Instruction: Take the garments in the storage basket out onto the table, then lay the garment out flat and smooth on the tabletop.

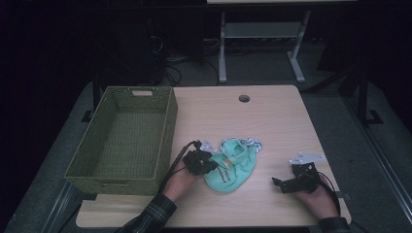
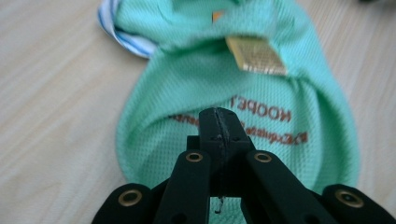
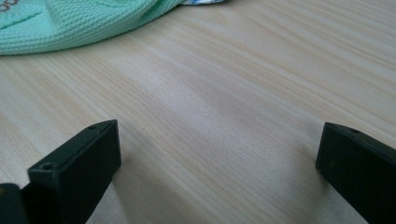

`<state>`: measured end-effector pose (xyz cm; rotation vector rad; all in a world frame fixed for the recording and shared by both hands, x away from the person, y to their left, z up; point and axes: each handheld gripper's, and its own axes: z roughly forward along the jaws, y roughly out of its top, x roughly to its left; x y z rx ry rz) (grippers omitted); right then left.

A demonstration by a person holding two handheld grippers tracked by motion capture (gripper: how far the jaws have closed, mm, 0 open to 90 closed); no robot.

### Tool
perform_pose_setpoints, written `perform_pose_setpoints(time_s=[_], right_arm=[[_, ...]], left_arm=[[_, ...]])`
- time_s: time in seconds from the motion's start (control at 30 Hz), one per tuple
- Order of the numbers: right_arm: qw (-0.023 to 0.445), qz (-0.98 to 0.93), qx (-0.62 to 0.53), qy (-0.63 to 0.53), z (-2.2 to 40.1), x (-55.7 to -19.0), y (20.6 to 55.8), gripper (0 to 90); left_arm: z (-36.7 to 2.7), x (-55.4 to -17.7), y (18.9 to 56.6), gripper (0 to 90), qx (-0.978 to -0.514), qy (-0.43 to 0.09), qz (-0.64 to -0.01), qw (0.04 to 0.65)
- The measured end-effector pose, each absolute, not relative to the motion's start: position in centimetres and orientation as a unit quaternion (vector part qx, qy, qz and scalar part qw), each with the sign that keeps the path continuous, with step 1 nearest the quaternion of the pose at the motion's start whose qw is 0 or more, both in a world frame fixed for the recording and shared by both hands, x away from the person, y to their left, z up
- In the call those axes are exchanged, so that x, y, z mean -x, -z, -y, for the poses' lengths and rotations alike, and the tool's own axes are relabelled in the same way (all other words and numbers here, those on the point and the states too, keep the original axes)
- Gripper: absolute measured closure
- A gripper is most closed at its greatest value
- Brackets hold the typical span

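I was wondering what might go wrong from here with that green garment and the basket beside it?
1. The left gripper has its jaws shut at the near edge of the garment; whether they pinch much mesh is unclear, so a lift may slip.
2. The right gripper rests open on the table, apart from the cloth, so a one-sided lift could leave the garment dangling and catching the basket rim.
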<state>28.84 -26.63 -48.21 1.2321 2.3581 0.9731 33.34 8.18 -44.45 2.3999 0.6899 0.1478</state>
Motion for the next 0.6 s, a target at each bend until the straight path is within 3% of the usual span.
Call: perform_pose_setpoints(time_s=[0.27,0.4,0.6], right_arm=[[0.152,-0.823,-0.421,-0.349,26.8,-29.4,47.2,15.2],[0.145,-0.822,-0.416,-0.361,26.5,-29.8,46.1,29.2],[0.141,-0.826,-0.395,-0.376,26.1,-30.9,45.0,43.1]], left_arm=[[-8.3,-33.6,45.6,89.3,-0.914,-0.050,-0.263,0.304],[-8.4,-33.7,45.6,89.3,-0.913,-0.045,-0.264,0.309],[-8.4,-33.6,45.7,89.3,-0.912,-0.051,-0.261,0.312]])
